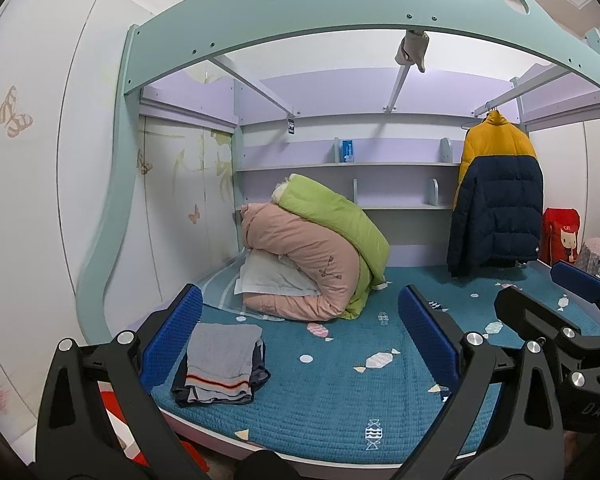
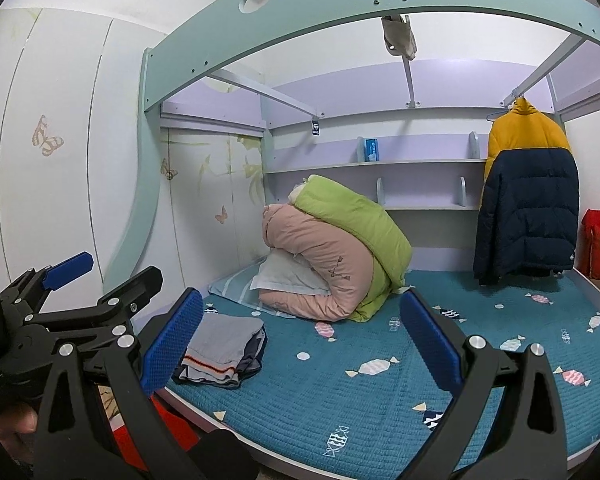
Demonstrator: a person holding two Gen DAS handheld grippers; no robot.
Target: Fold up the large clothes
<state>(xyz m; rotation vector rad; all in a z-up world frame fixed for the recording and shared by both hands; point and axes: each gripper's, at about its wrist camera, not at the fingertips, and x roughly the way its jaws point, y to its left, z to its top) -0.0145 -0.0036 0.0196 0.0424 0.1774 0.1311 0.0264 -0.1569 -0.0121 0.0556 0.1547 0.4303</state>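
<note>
A folded pile of clothes (image 1: 222, 364), grey on top with a striped hem over dark blue pieces, lies on the blue bed (image 1: 332, 396) near its front left corner; the same pile (image 2: 222, 350) shows in the right wrist view. A yellow and navy puffer jacket (image 1: 496, 200) hangs on a hanger at the back right (image 2: 528, 196). My left gripper (image 1: 300, 340) is open above the bed's front edge, holding nothing. My right gripper (image 2: 302, 340) is open too and holds nothing. Each gripper shows in the other's view, the right gripper (image 1: 548, 288) and the left gripper (image 2: 104, 272).
Rolled pink and green quilts (image 1: 320, 248) with a pillow sit at the bed's back left. Shelves (image 1: 348, 166) run along the back wall under the loft frame. A red bag (image 1: 562, 236) stands at the far right. A wardrobe (image 1: 40, 160) lines the left side.
</note>
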